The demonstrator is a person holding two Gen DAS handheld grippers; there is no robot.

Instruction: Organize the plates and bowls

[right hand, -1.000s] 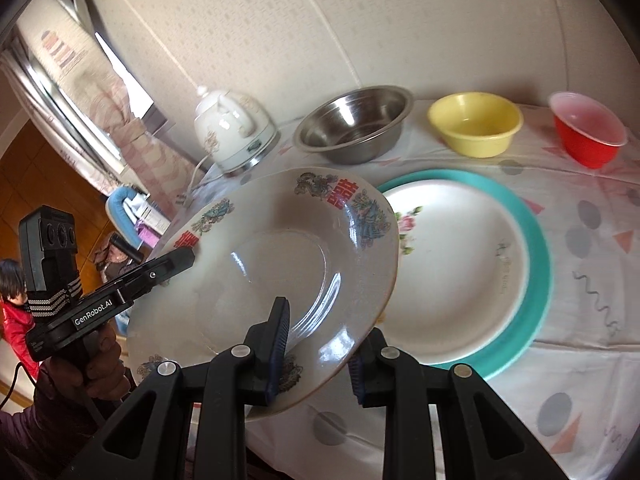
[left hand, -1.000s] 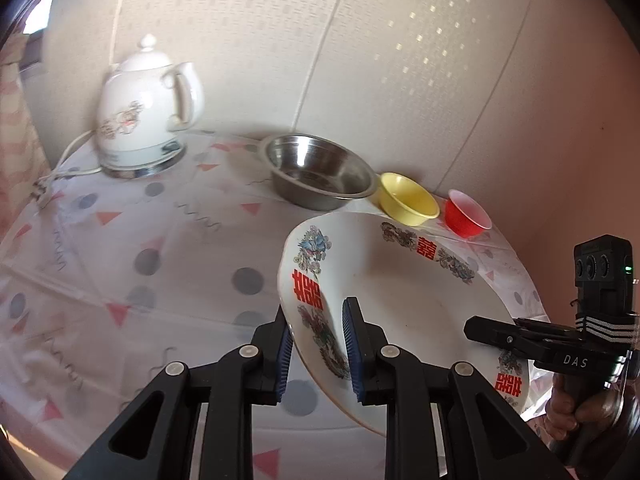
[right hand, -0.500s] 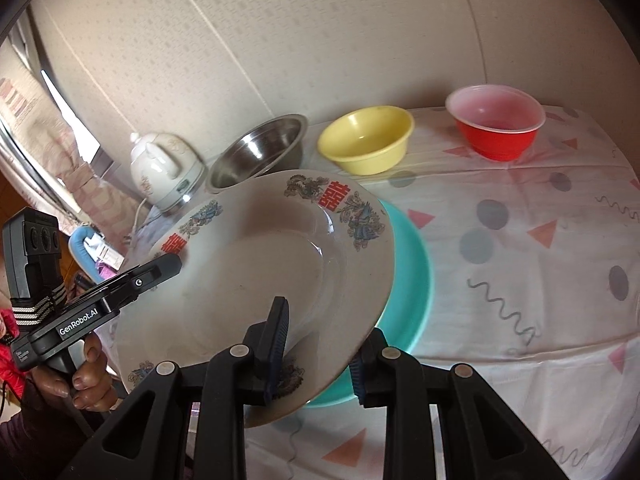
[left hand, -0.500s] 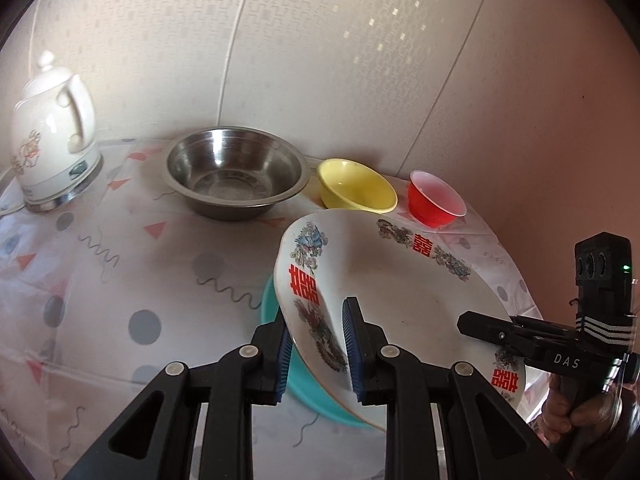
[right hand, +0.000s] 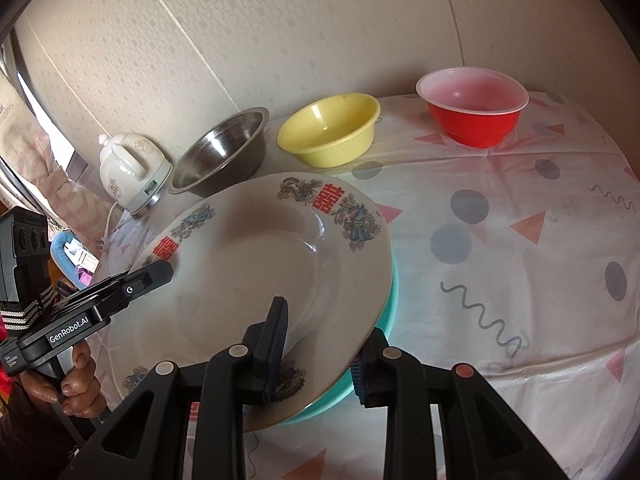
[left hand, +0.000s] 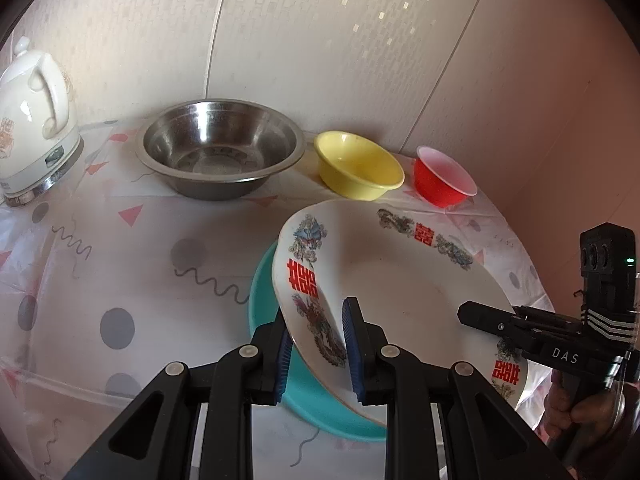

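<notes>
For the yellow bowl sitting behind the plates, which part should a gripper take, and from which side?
Take the yellow bowl by its rim, one finger inside and one outside, coming from above on the near side. It stands upright and open, and its thin flared lip suits a pinch. The steel bowl and the red bowl flank it, and the wall is close behind.

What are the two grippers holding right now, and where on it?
Both hold the patterned plate by its rim, on opposite sides: the left gripper and the right gripper, over the teal plate.
</notes>
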